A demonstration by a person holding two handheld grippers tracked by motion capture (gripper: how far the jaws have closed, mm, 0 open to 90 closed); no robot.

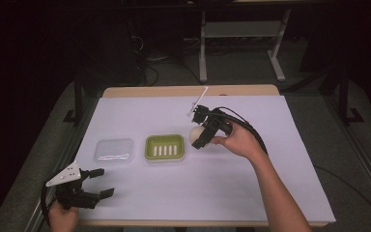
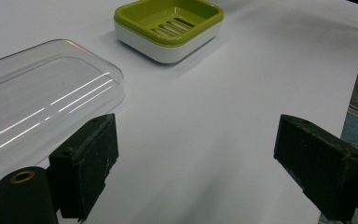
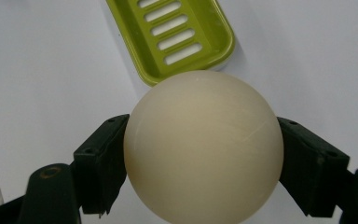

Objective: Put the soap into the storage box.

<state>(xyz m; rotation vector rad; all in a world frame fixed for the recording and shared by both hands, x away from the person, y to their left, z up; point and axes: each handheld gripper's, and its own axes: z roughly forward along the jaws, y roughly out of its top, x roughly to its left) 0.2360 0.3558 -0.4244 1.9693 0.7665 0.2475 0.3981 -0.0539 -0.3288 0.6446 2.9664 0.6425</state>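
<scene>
A cream round soap (image 3: 203, 147) is clamped between the jaws of my right gripper (image 1: 197, 132), held above the table just right of the green slotted soap dish (image 1: 164, 147). In the right gripper view the green soap dish (image 3: 177, 35) lies below and beyond the soap. A clear plastic lid (image 1: 114, 150) lies flat to the left of the dish. My left gripper (image 1: 100, 182) rests near the table's front left corner, jaws wide apart with nothing between them. From the left gripper view, the clear lid (image 2: 37, 93) is just ahead at left and the green dish (image 2: 169, 27) farther off.
A white sheet (image 1: 251, 183) covers the wooden table (image 1: 188, 91). A thin white stick (image 1: 198, 101) lies near the table's far edge, behind my right gripper. Black cables trail from both grippers.
</scene>
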